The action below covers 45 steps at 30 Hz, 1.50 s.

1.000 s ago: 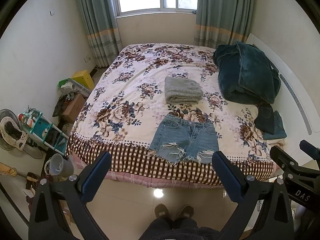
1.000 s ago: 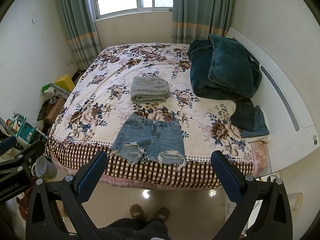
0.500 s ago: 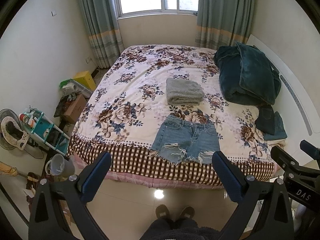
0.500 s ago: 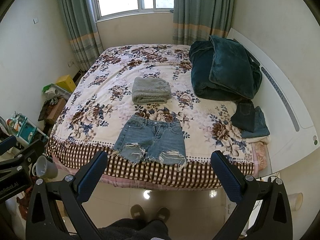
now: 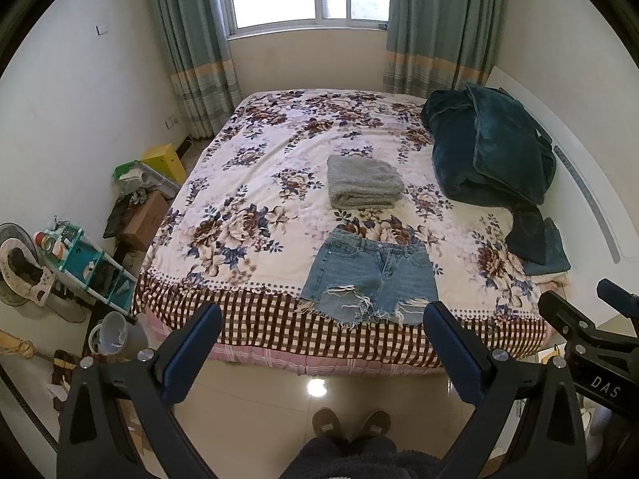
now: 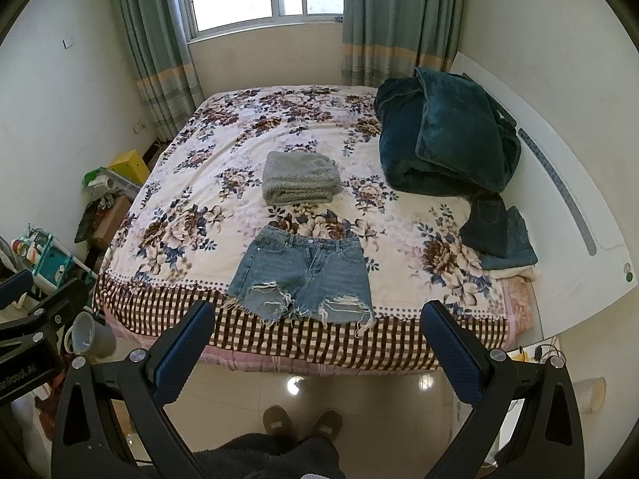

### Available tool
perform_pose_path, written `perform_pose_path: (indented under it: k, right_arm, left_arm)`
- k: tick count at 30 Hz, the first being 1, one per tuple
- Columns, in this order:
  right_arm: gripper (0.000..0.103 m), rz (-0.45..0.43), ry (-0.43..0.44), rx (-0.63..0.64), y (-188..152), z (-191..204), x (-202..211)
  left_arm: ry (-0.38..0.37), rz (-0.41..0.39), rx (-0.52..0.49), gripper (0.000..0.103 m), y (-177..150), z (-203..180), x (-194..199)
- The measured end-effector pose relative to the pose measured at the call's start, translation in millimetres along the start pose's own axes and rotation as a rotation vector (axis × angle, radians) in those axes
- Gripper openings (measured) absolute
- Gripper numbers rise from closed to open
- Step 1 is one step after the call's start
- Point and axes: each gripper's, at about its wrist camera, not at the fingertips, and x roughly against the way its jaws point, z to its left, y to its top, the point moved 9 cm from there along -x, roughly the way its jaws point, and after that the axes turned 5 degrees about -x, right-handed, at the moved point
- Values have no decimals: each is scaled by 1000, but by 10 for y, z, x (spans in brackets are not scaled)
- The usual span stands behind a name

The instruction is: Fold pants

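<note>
Right up front, both claws are spread wide and empty above the floor: left claw (image 5: 321, 319), right claw (image 6: 319, 317). Beyond them, denim shorts (image 6: 301, 273) lie flat at the bed (image 5: 247, 319) edge, a folded grey towel (image 6: 299, 183) farther back.

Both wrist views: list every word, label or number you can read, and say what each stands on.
"DAS": white letters on the black body of the right gripper, at the right edge of the left wrist view.
Partial white print on the black body of the left gripper, in the right wrist view: cut off and blurred, unreadable.
Denim shorts: no legible label.
Tins on the teal shelf: too small to read.
</note>
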Motion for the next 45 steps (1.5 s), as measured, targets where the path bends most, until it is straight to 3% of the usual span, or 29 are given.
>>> perform_pose_path:
  k: [6,14,19,26,30,33,34,36,38,45]
  right_arm:
    - [103,22,-7,-54,77,-80,-173]
    - [103,66,-48,-148,233,-405,-1087]
    - [103,139,-66,-121,430,-591,-1973]
    - [103,294,-40,-103,747,-1034,-3657]
    - [103,396,10,-39,878,-1357,-4738]
    - [102,449,4,17,911,-1661,-5409]
    - [99,466,3,26,917,-1795,-5630]
    - [78,503,11,43,906,-2052,-6015]
    - [77,551,1,64,849,-2289,-6352]
    - [78,700,33,66,430,-2751,-7233]
  left_arm:
    - [23,-25,-13,103,15,89,-184]
    - [79,-17,-48,103,51,179,-1002]
    - [115,30,-53,103,94,53,-1614]
    - [164,182,-15,103,-1,-276,-2875]
    - [194,291,15,103,-190,-720,-3742]
    - [159,382,46,103,-420,-1228,-4361]
    - [139,406,56,103,-506,-1394,-4547]
    - [94,472,71,103,-770,-1825,-4983]
    - [54,545,69,103,-1057,-2277,-5372]
    - [-1,679,23,103,-1818,-3297,-6010]
